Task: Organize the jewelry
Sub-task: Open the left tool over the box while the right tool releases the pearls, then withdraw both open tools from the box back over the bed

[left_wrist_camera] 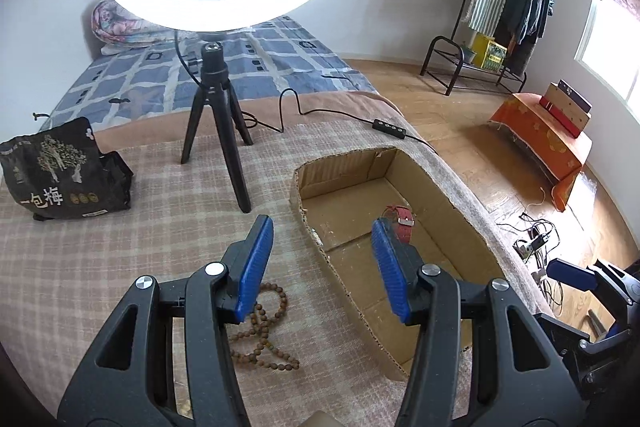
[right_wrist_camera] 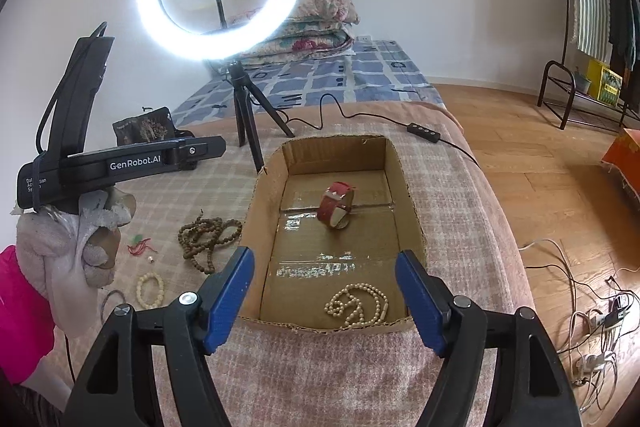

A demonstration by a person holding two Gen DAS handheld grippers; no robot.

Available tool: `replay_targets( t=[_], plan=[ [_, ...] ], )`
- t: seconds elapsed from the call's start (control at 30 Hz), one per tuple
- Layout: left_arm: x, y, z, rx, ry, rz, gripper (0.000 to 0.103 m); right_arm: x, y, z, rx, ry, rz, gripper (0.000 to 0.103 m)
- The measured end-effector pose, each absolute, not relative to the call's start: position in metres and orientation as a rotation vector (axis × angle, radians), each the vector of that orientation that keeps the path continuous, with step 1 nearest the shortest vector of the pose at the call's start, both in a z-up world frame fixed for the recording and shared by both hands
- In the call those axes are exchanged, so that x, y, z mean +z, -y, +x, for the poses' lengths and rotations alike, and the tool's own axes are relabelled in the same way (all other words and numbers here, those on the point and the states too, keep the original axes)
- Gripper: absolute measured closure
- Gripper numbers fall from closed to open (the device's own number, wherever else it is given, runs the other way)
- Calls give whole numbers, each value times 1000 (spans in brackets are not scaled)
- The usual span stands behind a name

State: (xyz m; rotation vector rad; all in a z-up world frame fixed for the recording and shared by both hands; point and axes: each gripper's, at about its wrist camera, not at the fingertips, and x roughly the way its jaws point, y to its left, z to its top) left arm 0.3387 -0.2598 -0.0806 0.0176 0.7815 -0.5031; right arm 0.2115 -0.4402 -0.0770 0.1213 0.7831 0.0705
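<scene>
An open cardboard box [right_wrist_camera: 404, 187] [left_wrist_camera: 448, 195] lies on the checked blanket. Inside it a red watch [right_wrist_camera: 338, 205] [left_wrist_camera: 402, 223] stands on edge, and a cream bead necklace [right_wrist_camera: 356, 305] lies at the near end. My right gripper [right_wrist_camera: 324, 269] is open above the box's near end, nothing between its fingers. My left gripper [left_wrist_camera: 322, 239] is open over the box's left wall, empty. A brown bead string [left_wrist_camera: 264, 331] [right_wrist_camera: 208, 239] lies on the blanket left of the box. A cream bracelet [right_wrist_camera: 150, 289] and a red cord piece [right_wrist_camera: 140, 247] lie further left.
A lit ring light on a black tripod [right_wrist_camera: 248, 119] [left_wrist_camera: 218, 115] stands behind the box, its cable and switch [right_wrist_camera: 424, 133] trailing right. A black snack bag [left_wrist_camera: 60, 171] sits at the left. A gloved hand [right_wrist_camera: 80, 247] holds the left gripper. The bed edge drops to a wooden floor with cables [right_wrist_camera: 592, 319].
</scene>
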Motion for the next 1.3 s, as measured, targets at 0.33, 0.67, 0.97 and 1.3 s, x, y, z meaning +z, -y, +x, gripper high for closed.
replay_targets(
  t=[0.33,0.67,0.97,1.3],
  plan=[
    [-48,191,309,-439,-710,37,50,-64,407,204,115,-773,87,27],
    [-29,105,273,-367,-656,15,50,-60,372,204,174,-783,73,27],
    [-56,51,243,-327,-698,7,50,-69,342,218,231,-829,105,27],
    [-106,10,209,-309,-790,-19,50,-94,305,254,257,-916,143,27]
  ],
)
